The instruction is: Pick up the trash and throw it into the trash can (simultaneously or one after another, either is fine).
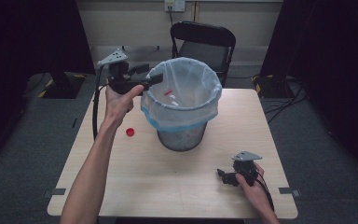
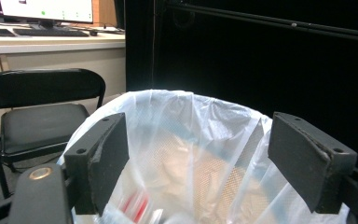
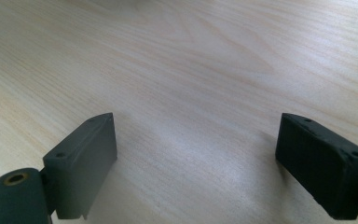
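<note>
Red bottle cap [image 1: 130,132] lies on the desk [image 1: 177,186] left of the lined wastebasket [image 1: 182,100], left to bin; my left tongs [image 1: 150,80] gape empty over the rim, right tongs [image 1: 223,176] rest released.

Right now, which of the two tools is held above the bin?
The left tool: it is raised at the rim of the lined bin, jaws open and empty. The right tool rests low on the table.

matt wood table [image 1: 135,172], seemingly plastic liner [image 1: 186,105]
</note>
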